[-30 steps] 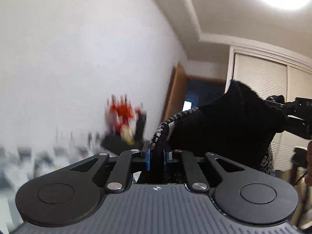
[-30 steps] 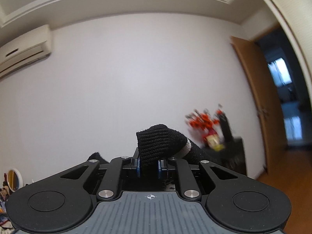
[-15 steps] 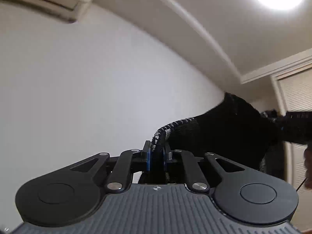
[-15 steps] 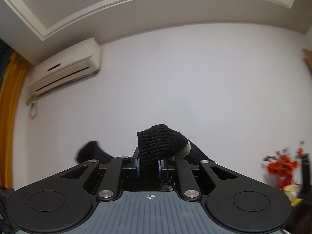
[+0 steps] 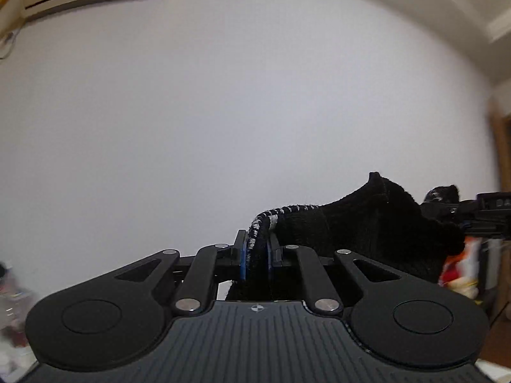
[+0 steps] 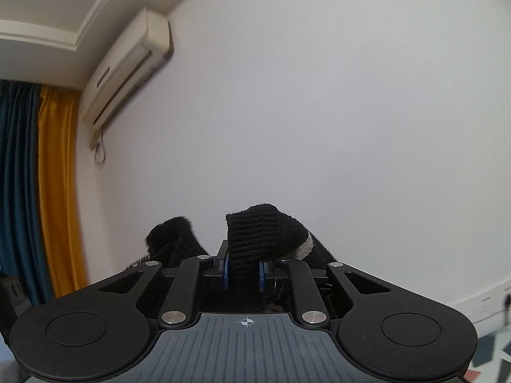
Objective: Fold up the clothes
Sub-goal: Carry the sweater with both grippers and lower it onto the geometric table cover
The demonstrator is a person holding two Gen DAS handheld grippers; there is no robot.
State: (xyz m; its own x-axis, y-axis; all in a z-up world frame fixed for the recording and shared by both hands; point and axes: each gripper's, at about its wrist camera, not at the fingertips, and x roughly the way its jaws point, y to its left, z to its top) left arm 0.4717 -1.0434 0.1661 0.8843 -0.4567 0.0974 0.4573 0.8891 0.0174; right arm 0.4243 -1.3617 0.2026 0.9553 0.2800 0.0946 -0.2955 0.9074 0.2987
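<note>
The left gripper (image 5: 255,255) is clamped on the striped edge of a black knit garment (image 5: 367,223), which stretches away to its right toward the right gripper (image 5: 460,217), seen there gripping the far end. From its own camera, the right gripper (image 6: 244,268) is clenched on a ribbed black fold of the same garment, which bulges up just above its blue pads (image 6: 226,269). Both point at a bare white wall (image 6: 319,111), an air conditioner (image 6: 127,63) high to the left.

Both views swung leftward; air conditioner (image 6: 127,67), curtain (image 6: 57,191) now visible.
</note>
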